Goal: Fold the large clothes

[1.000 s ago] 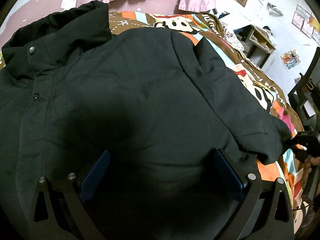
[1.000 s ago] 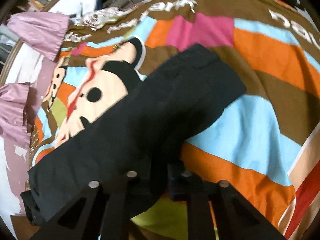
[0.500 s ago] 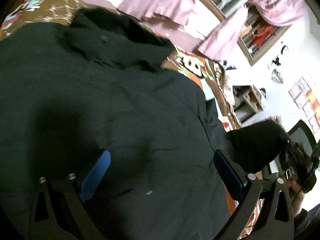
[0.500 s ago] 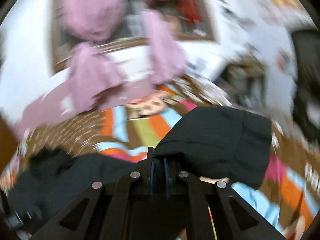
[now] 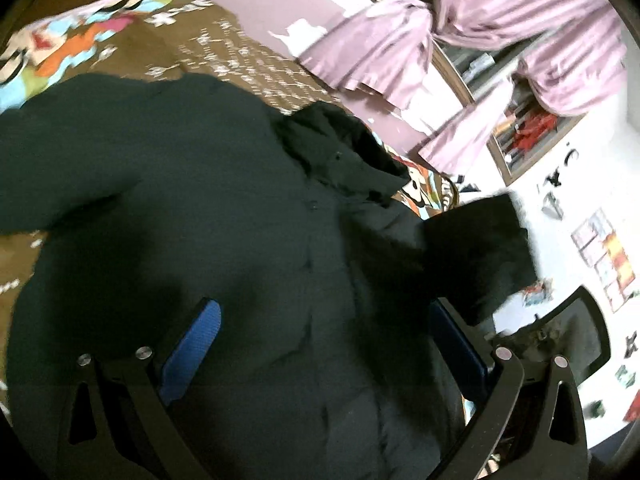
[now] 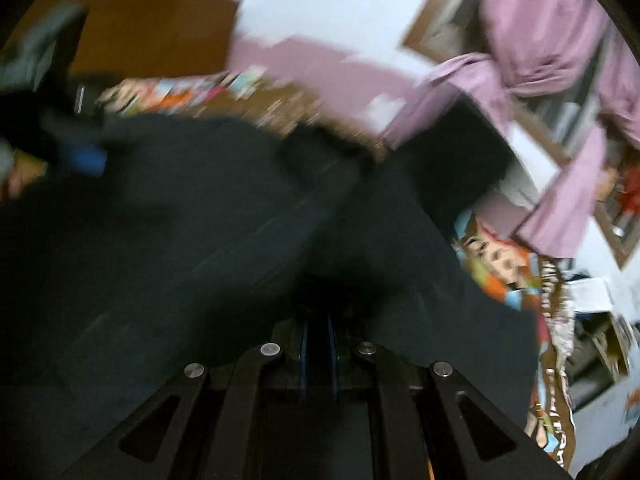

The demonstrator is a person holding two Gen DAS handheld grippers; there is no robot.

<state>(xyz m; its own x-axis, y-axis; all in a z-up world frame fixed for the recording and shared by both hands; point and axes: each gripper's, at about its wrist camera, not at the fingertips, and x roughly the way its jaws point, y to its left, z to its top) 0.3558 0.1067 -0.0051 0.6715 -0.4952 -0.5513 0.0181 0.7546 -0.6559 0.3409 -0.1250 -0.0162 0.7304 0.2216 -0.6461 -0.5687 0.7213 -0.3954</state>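
A large dark padded jacket [image 5: 224,216] lies spread on a bed with a colourful cartoon cover [image 5: 72,36]. Its collar [image 5: 344,152] points toward the far wall. My left gripper [image 5: 324,344] is open, its blue pads [image 5: 196,340] wide apart just above the jacket's body. My right gripper [image 6: 318,332] is shut on the jacket's right sleeve [image 6: 460,148], which is lifted off the bed and carried over the jacket body [image 6: 160,240]. The raised sleeve cuff also shows in the left wrist view [image 5: 480,248]. The right wrist view is blurred.
Pink curtains [image 5: 400,40] hang at a window on the far wall. A black chair [image 5: 576,340] stands at the right beside the bed. The bed cover [image 6: 516,276] shows at the right of the jacket. The left gripper's blue pad [image 6: 86,158] shows at far left.
My right gripper has lifted the sleeve off the bed cover and swung it over toward the jacket's middle. My left gripper has shifted left along the jacket body, still open.
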